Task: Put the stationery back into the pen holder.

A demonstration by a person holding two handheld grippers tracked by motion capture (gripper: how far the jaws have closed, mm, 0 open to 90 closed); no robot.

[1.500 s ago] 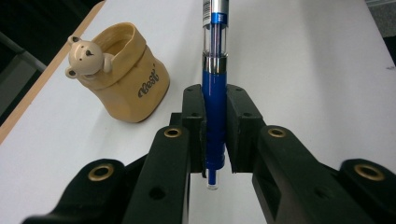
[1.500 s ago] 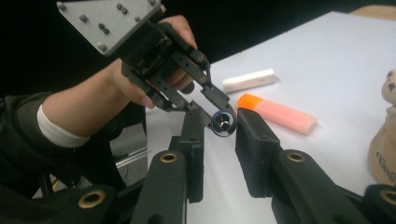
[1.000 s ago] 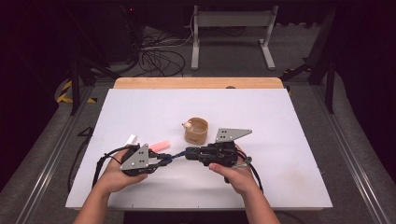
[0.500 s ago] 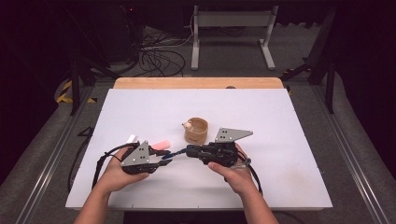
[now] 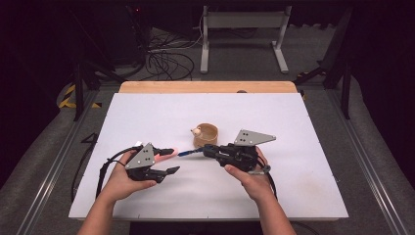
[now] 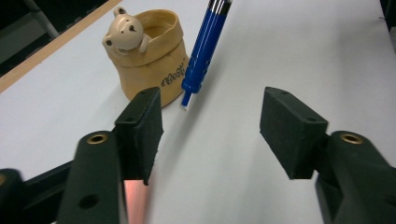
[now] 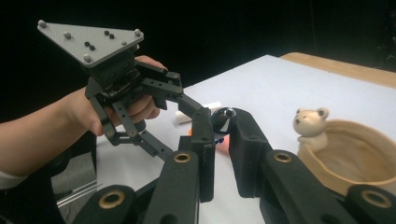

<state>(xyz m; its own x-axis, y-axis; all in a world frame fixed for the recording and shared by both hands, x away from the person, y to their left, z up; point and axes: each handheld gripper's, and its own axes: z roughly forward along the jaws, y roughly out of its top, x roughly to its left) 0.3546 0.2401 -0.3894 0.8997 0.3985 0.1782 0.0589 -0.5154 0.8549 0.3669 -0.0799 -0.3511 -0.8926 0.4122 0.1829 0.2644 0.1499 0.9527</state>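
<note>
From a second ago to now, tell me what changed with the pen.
The left gripper has just been opening its jaws and let go of the blue pen; nothing lies between them. The right gripper stays shut on the pen. The bear cup hasn't moved.

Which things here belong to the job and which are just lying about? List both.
In the job:
- blue pen, clamped in the right gripper
- left gripper, jaws just opened, nothing between them
- bear-trimmed pot

Lying about:
- pink object
- small white object

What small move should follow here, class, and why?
Probably the right claw should swing the blue pen it grips over the bear cup beside it. The left claw has just been opening, nothing between its jaws, so the pen hangs from one claw.
</note>
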